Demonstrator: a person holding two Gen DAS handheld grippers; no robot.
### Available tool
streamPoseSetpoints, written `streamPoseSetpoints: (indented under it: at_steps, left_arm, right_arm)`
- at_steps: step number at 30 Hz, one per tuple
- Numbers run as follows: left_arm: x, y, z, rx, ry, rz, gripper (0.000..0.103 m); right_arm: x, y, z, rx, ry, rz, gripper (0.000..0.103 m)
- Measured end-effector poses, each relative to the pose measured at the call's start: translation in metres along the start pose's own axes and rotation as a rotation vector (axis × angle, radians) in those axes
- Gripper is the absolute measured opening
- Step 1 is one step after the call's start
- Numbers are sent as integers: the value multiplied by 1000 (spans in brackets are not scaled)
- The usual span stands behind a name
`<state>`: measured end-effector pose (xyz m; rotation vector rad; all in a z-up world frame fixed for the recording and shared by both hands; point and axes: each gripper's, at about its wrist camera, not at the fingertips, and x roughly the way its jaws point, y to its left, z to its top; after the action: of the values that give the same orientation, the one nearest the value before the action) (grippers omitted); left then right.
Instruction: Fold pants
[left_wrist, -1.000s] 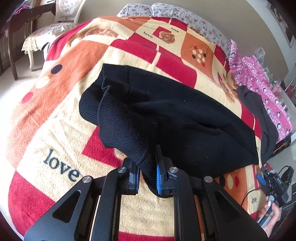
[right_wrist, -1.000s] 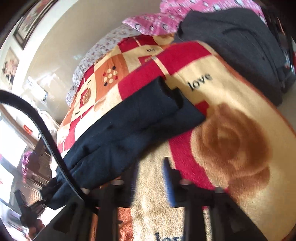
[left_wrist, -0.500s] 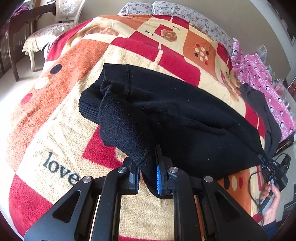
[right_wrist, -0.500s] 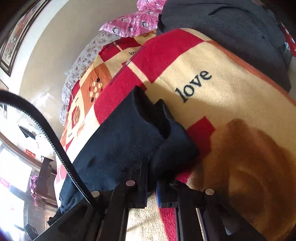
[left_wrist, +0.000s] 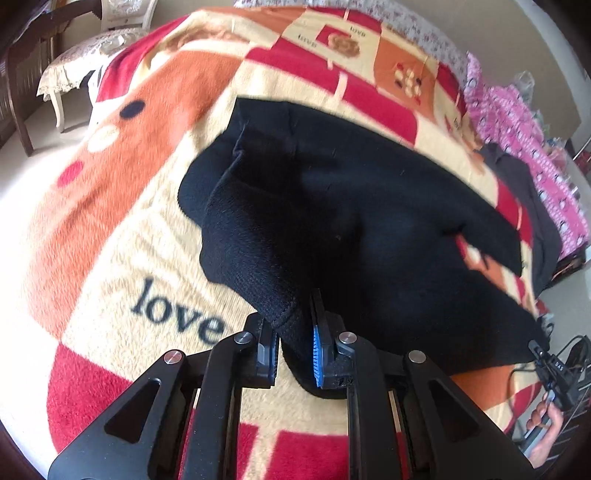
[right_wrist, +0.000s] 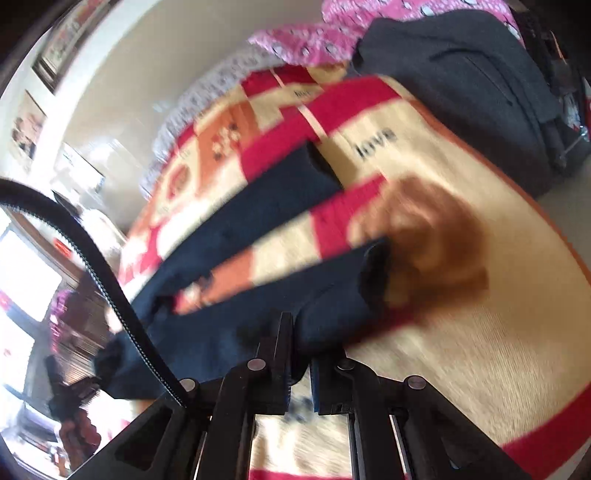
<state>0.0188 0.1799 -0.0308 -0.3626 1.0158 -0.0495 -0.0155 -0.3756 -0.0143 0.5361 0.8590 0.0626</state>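
The black knit pants (left_wrist: 351, 221) lie on the patterned blanket (left_wrist: 122, 221) of a bed. My left gripper (left_wrist: 293, 332) is shut on the pants' waistband edge, which bunches up between the fingers. My right gripper (right_wrist: 301, 347) is shut on the hem end of one pant leg (right_wrist: 332, 291). That leg is pulled apart from the other leg (right_wrist: 273, 199), with blanket showing between them. The right gripper also shows at the lower right of the left wrist view (left_wrist: 554, 373), held by a hand. The right wrist view is blurred.
A dark grey garment (right_wrist: 469, 85) and pink patterned clothes (left_wrist: 524, 122) lie along the bed's far side. A chair (left_wrist: 92, 40) stands on the floor past the bed's left edge. A black cable (right_wrist: 92, 258) crosses the right wrist view.
My right gripper closed on one leg's hem and pulled it sideways, so the two legs have parted. My left gripper kept its hold and shifted slightly.
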Motion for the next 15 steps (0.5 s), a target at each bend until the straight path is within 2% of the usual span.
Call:
streamPoseSetpoints:
  at_steps: [2, 4, 5, 7, 11, 13, 14, 15]
  left_arm:
    - [-3, 3, -5, -5, -12, 2, 17]
    - [-10, 8, -5, -17, -16, -3, 18]
    - [-13, 12, -6, -26, -17, -9, 18]
    - [-16, 19, -8, -31, -9, -3, 18]
    - [-33, 25, -15, -32, -29, 24, 18]
    - [-47, 29, -17, -34, -58, 38, 18]
    - [-53, 32, -18, -35, -73, 75, 17]
    - [-59, 35, -18, -33, -97, 151, 17]
  right_arm:
    - [-3, -9, 0, 36, -15, 12, 7]
    - [-12, -9, 4, 33, -39, -58, 15]
    - [-20, -6, 7, 13, -69, -120, 22]
    - [-33, -1, 12, -23, -111, -171, 25]
    - [-53, 8, 16, -41, -149, -116, 27]
    - [-52, 15, 17, -48, -148, -80, 35]
    - [-49, 22, 18, -55, -144, -53, 40]
    - [-46, 28, 15, -67, -137, -27, 41]
